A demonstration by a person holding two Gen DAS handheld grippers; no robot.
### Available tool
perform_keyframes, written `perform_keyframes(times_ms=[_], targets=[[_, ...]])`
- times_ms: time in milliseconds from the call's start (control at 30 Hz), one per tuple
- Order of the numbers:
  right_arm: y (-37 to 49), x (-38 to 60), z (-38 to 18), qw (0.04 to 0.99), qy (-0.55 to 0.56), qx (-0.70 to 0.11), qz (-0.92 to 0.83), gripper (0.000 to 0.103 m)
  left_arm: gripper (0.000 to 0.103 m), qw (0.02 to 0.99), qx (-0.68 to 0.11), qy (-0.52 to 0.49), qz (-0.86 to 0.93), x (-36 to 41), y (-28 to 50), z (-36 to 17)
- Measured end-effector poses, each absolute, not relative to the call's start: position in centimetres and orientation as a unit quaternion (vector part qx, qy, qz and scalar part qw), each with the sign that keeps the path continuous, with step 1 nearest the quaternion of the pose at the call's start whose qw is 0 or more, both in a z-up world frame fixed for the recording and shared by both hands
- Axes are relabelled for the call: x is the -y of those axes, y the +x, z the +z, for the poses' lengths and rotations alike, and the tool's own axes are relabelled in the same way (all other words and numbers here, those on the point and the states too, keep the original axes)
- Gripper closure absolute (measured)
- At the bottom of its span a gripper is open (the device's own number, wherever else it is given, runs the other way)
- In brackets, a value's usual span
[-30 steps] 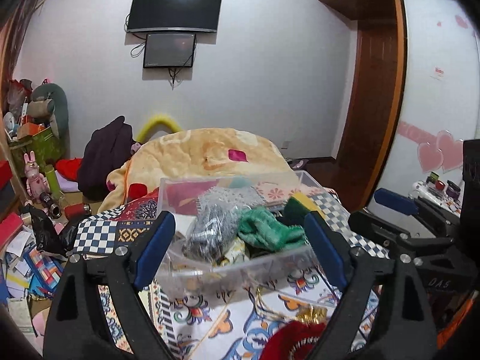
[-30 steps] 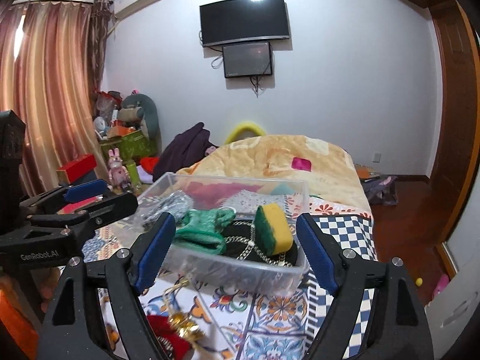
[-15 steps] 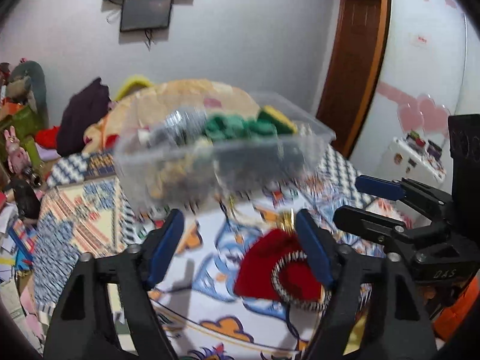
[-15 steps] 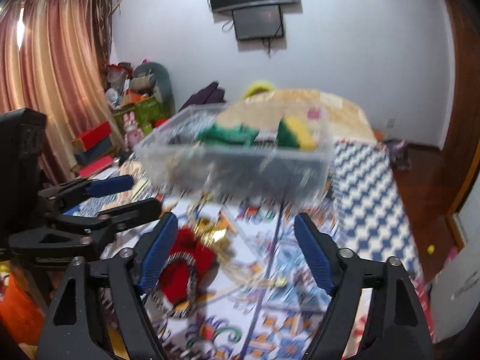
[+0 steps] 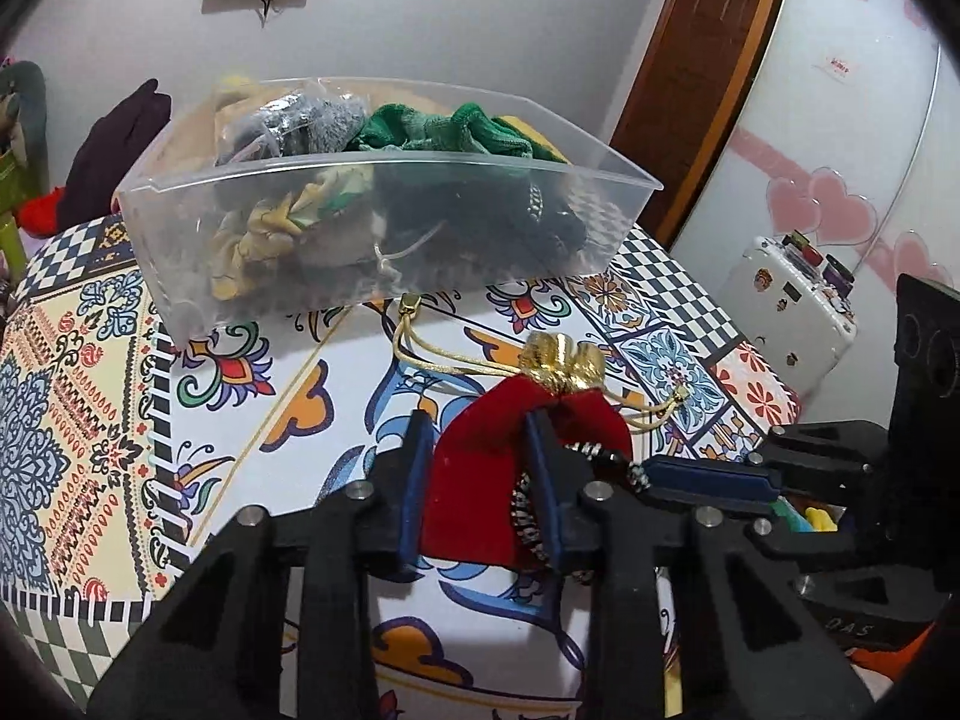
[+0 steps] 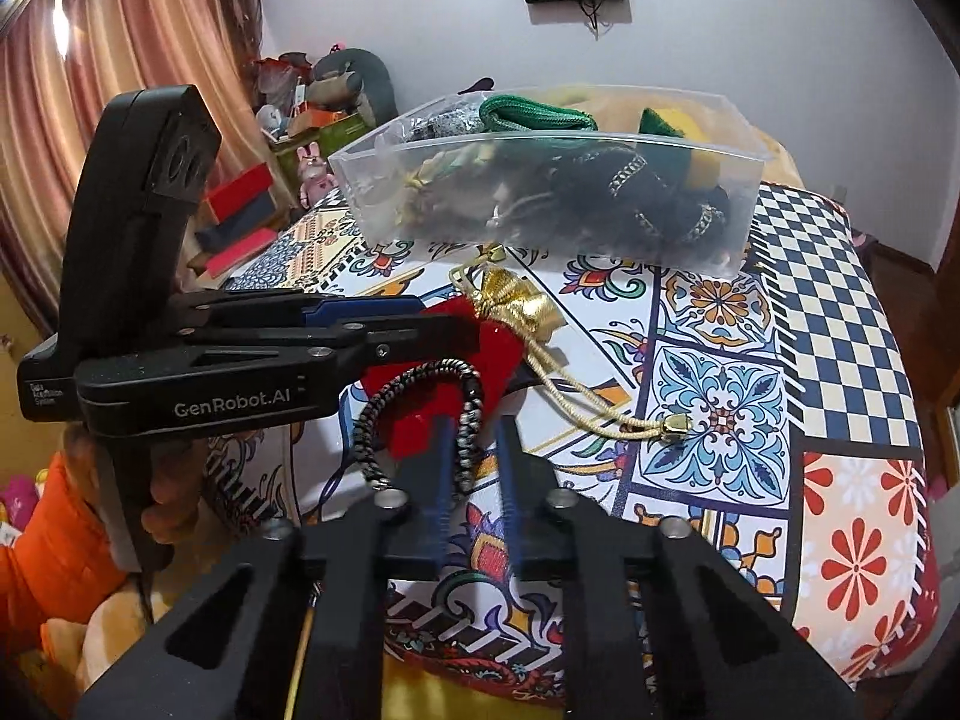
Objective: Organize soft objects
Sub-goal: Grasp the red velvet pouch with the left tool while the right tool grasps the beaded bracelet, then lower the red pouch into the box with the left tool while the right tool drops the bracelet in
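A red velvet drawstring pouch (image 5: 480, 468) with a gold top (image 5: 561, 357) and gold cord lies on the patterned tablecloth; it also shows in the right wrist view (image 6: 420, 384). My left gripper (image 5: 477, 438) is shut on the pouch. A black-and-white braided bracelet (image 6: 462, 402) lies against the pouch. My right gripper (image 6: 474, 444) is closed down around the bracelet. A clear plastic bin (image 5: 384, 228) behind holds a green cloth (image 5: 444, 132), a grey item and dark items; it also shows in the right wrist view (image 6: 558, 204).
The tablecloth (image 6: 810, 276) covers a soft surface that drops off at the right. A small white case (image 5: 786, 300) stands right of it. Toys and boxes (image 6: 312, 138) sit by the curtain at the far left.
Both grippers dropped down toward the table and closed: the left onto the red pouch, the right onto the bracelet. One second ago both were open and higher, facing the bin.
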State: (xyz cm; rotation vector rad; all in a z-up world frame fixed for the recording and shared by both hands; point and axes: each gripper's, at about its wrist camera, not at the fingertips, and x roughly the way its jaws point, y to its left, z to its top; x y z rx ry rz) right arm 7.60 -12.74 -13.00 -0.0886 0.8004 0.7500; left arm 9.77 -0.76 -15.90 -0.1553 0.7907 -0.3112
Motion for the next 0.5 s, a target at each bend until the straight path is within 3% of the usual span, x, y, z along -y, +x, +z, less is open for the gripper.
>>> perform_keyframes(times_ms=[133, 500], targets=[[7.2, 13.0, -12.7, 0.861, -0.048, -0.367, 0.35, 0.095, 0.091, 0.91, -0.382, -0.073, -0.146, 0.5, 9.6, -16.0], [7.3, 15.3, -11.4, 0.882, -0.032, -0.344, 0.32, 0.097, 0.097, 0.935, -0.334, -0.059, -0.106, -1.3, 7.5, -13.4]])
